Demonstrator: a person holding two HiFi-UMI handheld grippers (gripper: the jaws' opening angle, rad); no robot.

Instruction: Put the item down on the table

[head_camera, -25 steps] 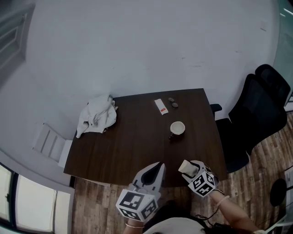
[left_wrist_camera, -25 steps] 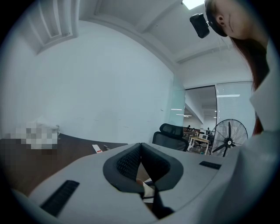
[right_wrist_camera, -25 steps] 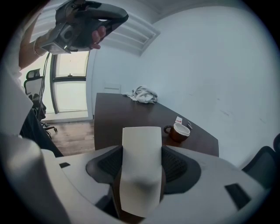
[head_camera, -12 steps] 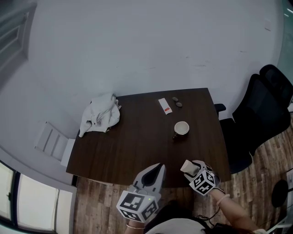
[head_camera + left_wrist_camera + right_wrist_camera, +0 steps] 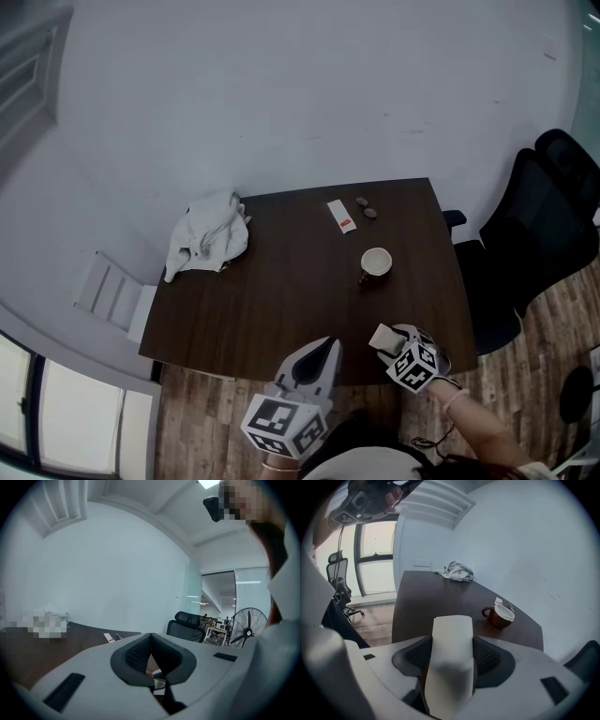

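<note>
Progress: item not yet down | right gripper (image 5: 451, 641) clamped on white item (image 5: 381, 336) (pale, block-like), apparently held over the near edge of the tabletop (image 5: 281, 286) | left gripper (image 5: 319, 352) jaws together, empty | left to do: lower, release.

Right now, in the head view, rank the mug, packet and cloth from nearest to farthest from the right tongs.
From the right tongs, shut on a white item:
1. Mug, just ahead.
2. Packet, near the far edge.
3. Cloth, far left corner.
</note>
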